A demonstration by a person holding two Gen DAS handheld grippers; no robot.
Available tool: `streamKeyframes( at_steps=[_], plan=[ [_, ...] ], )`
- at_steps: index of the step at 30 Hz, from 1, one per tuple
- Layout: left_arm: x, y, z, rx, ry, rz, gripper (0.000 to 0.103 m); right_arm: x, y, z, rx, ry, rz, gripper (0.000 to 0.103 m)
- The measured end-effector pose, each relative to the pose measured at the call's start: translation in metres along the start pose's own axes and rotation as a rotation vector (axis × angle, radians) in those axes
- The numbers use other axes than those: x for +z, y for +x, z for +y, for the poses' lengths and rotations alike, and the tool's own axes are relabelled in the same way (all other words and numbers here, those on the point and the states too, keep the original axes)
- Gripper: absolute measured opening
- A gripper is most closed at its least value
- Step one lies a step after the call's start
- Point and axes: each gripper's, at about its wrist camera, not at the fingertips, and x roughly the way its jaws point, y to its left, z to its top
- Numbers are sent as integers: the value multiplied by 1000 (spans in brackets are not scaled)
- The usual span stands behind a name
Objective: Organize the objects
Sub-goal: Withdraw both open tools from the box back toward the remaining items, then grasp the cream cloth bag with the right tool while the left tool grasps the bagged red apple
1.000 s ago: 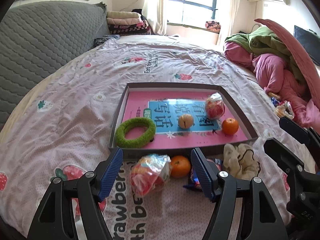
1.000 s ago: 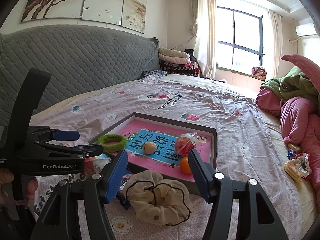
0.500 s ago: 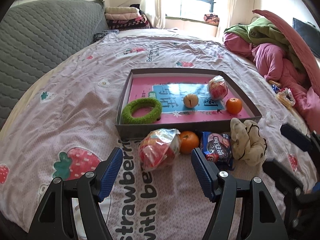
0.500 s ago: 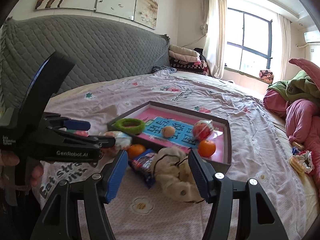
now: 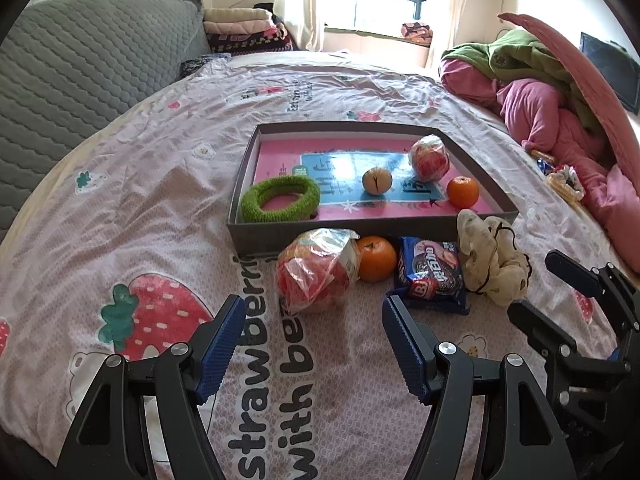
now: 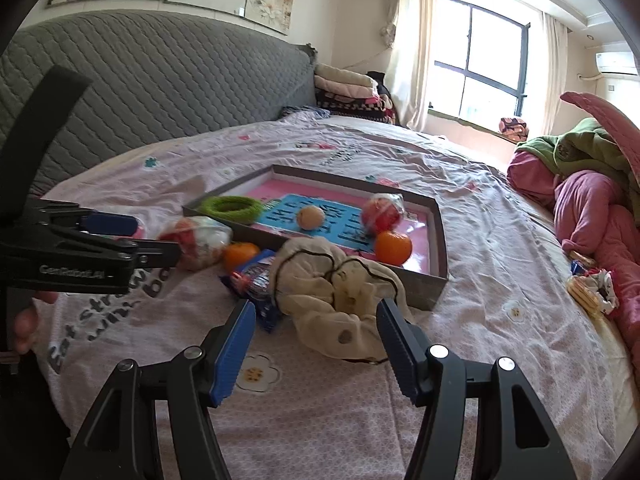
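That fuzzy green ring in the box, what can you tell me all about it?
The fuzzy green ring looks like a soft, furry hair scrunchie, bright lime green, shaped like a fat doughnut with an open middle. It lies flat in the near left corner of the shallow grey box, on the box's pink bottom, which shows through its hole. It sits close against the box's front and left walls. It lies apart from the fruit in the box, and neither gripper is near it.
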Motion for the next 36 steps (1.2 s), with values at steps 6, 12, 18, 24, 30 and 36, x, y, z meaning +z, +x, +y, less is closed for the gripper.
streamKeyframes(
  at_steps=[6, 12, 18, 24, 30, 36],
  plan=[
    [-2, 5, 3, 0, -9, 7, 72, -4, 7, -2, -3, 2, 23, 62],
    [-5, 10, 4, -4, -11, 22, 72, -6, 10, -2, -4, -3, 36, 62],
    [-7, 16, 5, -1, -11, 32, 72, -6, 13, -3, -4, -1, 49, 62],
    [-7, 21, 7, -5, -22, 33, 72, -9, 18, -2, -16, -13, 65, 62],
    [-6, 27, 8, -11, -28, 38, 72, -10, 26, -3, -32, -22, 82, 62],
    [-3, 34, 8, -15, -34, 42, 72, -11, 35, -6, -41, -22, 97, 63]
  ],
)
